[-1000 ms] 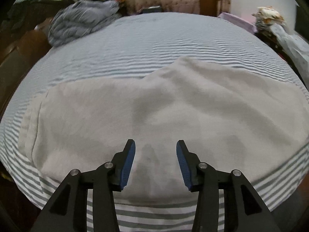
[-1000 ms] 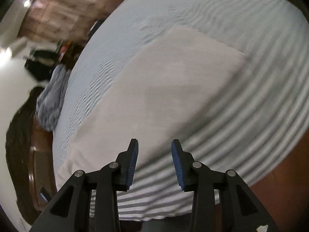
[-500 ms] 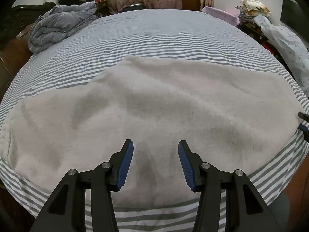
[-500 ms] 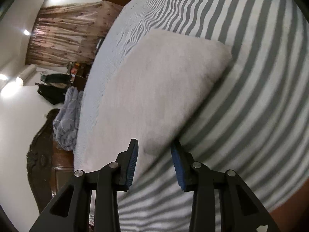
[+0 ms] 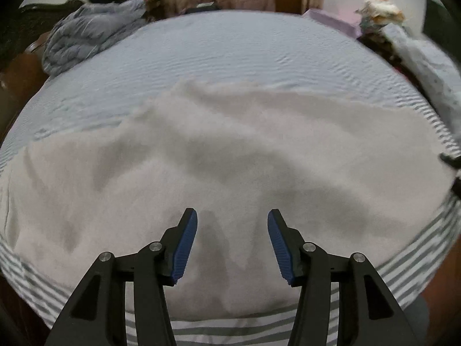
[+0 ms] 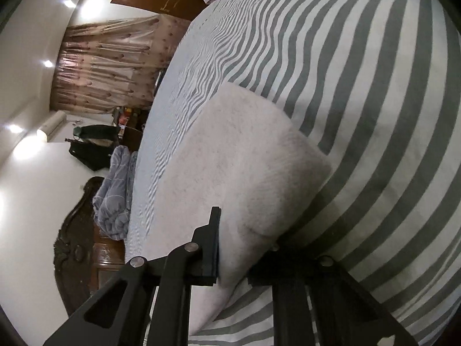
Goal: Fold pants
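The light grey fleece pants (image 5: 230,155) lie spread across the striped bed (image 5: 230,57). My left gripper (image 5: 232,239) is open and empty, hovering above the near edge of the pants. In the right wrist view the pants' end (image 6: 245,167) fills the middle, and my right gripper (image 6: 247,242) has slid over its near corner, one finger above the cloth and the other under it. The jaws still stand apart around the cloth. The right gripper's tip also shows at the far right of the left wrist view (image 5: 453,173).
A crumpled grey-blue duvet (image 5: 86,40) lies at the bed's far left corner by a dark wooden headboard (image 6: 77,242). Piled clothes and bags (image 5: 403,28) stand beside the bed's right side. Curtains (image 6: 109,66) hang behind the bed.
My right gripper moved forward and down onto the pants' corner, so the cloth now sits between its fingers. My left gripper shifted slightly over the pants and stayed open.
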A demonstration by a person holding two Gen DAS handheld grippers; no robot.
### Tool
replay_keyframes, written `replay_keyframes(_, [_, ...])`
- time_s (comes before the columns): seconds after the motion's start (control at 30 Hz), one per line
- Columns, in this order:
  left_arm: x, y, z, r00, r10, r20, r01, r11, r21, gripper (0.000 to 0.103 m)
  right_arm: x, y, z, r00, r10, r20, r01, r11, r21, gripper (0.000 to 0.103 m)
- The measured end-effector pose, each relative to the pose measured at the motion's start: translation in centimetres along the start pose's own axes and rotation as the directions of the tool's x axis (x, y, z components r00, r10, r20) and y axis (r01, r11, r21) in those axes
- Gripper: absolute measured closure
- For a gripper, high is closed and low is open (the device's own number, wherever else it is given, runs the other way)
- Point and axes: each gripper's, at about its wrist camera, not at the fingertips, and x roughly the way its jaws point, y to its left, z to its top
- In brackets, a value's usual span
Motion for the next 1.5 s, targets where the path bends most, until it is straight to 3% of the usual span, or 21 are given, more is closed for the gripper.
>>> replay_keyframes(0.13, [-0.6, -3.0, 1.7, 0.997, -0.071, 0.032, 0.069, 0.996, 0.052, 0.051, 0.0, 0.6, 0.1, 1.0, -0.006, 0.004, 0.006, 1.0, -0.007, 0.09])
replay_keyframes(0.4, [2.4, -8.0, 2.9, 0.982, -0.187, -0.025, 0.188, 0.979, 0.075, 0.051, -0.6, 1.2, 0.2, 1.0, -0.018, 0.007, 0.018, 1.0, -0.016, 0.09])
replay_keyframes(0.5, [4.4, -9.1, 2.6, 0.983, -0.167, -0.072, 0.173, 0.98, 0.101, 0.051, -0.8, 2.8, 0.0, 1.0, -0.02, 0.016, 0.021, 0.999, -0.046, 0.09])
replay_keyframes(0.57, [4.5, -9.4, 2.1, 0.987, -0.16, -0.024, 0.161, 0.979, 0.125, 0.049, -1.2, 4.1, 0.0, 1.0, -0.01, 0.019, 0.011, 0.997, -0.076, 0.091])
replay_keyframes(0.67, [4.4, -9.6, 2.0, 0.987, -0.158, -0.021, 0.159, 0.977, 0.141, 0.049, -1.8, 7.2, -0.3, 1.0, 0.006, 0.02, -0.003, 0.989, -0.149, 0.091])
replay_keyframes(0.9, [2.4, -5.1, 2.3, 0.964, -0.266, -0.027, 0.266, 0.964, 0.002, 0.049, -1.4, 15.6, -3.1, 1.0, -0.003, -0.017, -0.003, 0.935, -0.355, 0.091])
replay_keyframes(1.17, [-0.1, 3.7, 1.0, 0.97, -0.243, 0.02, 0.244, 0.958, -0.152, 0.049, 3.9, 23.2, -9.9, 0.989, -0.054, -0.137, -0.031, 0.832, -0.553, 0.091])
replay_keyframes(1.33, [-0.5, 7.1, 0.5, 0.976, -0.215, 0.046, 0.22, 0.949, -0.226, 0.049, 8.9, 25.3, -15.5, 0.965, -0.094, -0.245, -0.075, 0.796, -0.6, 0.091])
replay_keyframes(1.5, [-0.9, 8.9, 0.0, 0.974, -0.218, 0.059, 0.226, 0.944, -0.241, 0.049, 13.3, 25.2, -20.9, 0.93, -0.176, -0.322, -0.081, 0.757, -0.648, 0.088])
